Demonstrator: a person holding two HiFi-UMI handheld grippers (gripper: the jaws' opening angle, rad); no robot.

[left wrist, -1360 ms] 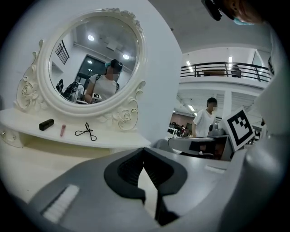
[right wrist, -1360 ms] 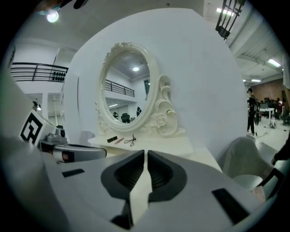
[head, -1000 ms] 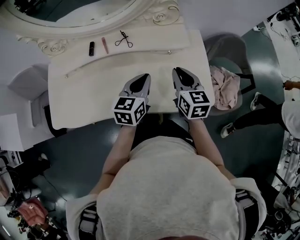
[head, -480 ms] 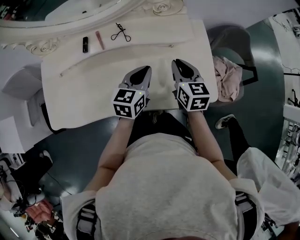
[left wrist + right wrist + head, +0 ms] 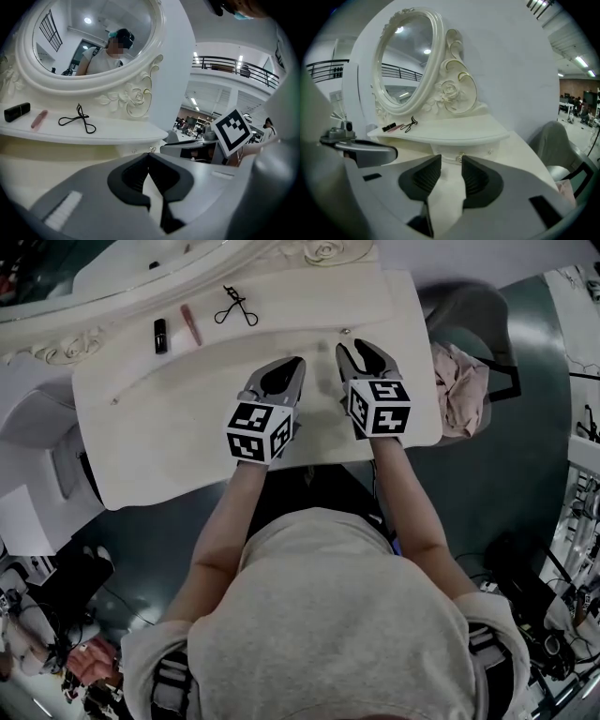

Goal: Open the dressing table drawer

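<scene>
The cream dressing table (image 5: 169, 437) has a raised shelf at the back, and the drawer front (image 5: 440, 151) lies under it with a small gold knob (image 5: 461, 157). From above, that knob (image 5: 345, 331) is just ahead of my right gripper (image 5: 361, 346). The right gripper (image 5: 451, 158) points at the knob; its jaws are opening with nothing between them. My left gripper (image 5: 292, 364) hovers over the tabletop beside it. In its own view the left gripper (image 5: 148, 154) is shut and empty, with the knob (image 5: 151, 149) just beyond its tips.
An eyelash curler (image 5: 230, 307), a pink tube (image 5: 190, 323) and a black lipstick (image 5: 160, 335) lie on the shelf below the oval mirror (image 5: 93, 42). A grey chair holding pink cloth (image 5: 459, 381) stands right of the table.
Both grippers have moved forward over the tabletop toward the drawer front. The right jaws, shut before, have parted.
</scene>
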